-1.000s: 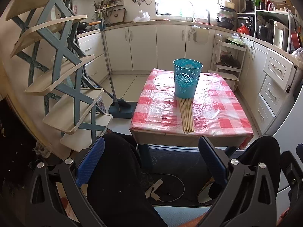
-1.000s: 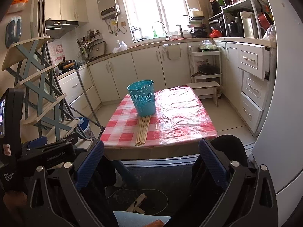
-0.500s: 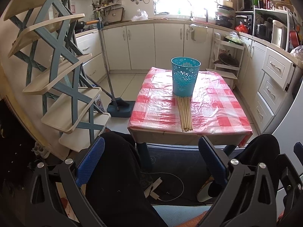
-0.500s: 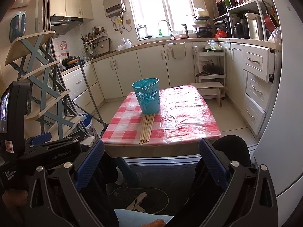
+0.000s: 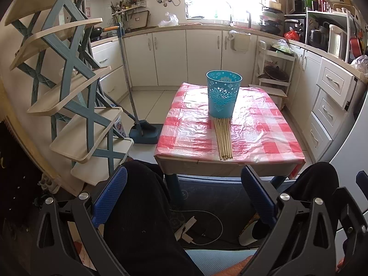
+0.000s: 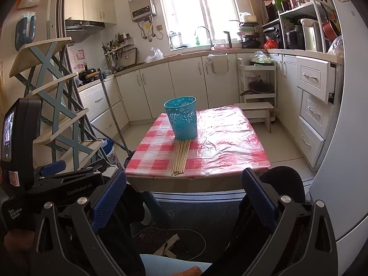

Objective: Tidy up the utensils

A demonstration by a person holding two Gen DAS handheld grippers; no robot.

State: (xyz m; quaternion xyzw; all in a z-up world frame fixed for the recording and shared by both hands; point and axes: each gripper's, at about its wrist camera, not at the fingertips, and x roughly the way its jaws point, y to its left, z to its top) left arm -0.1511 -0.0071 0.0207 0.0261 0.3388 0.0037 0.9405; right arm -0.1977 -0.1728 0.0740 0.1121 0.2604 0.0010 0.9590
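Small kitchen with white cabinets [image 5: 202, 57] along the back wall and a low table [image 5: 271, 138] under a red-checked plastic cloth. A blue cup [image 5: 222, 96] stood upright near the table's middle. A bundle of wooden chopsticks [image 5: 223, 138] lay flat just in front of the cup, far ends touching its base, near ends reaching the table's front edge. Left of the table: a blue dustpan [image 5: 145, 133] with a long handle, and a tiered shelf rack [image 5: 76, 105]. A white side shelf [image 6: 257, 85] stood behind the table on the right. The person's dark-trousered knees sat between both grippers and the table. Left gripper [image 5: 184, 197] was spread wide, holding nothing, well short of the table. Right gripper [image 6: 184, 197] likewise, spread wide and touching nothing.
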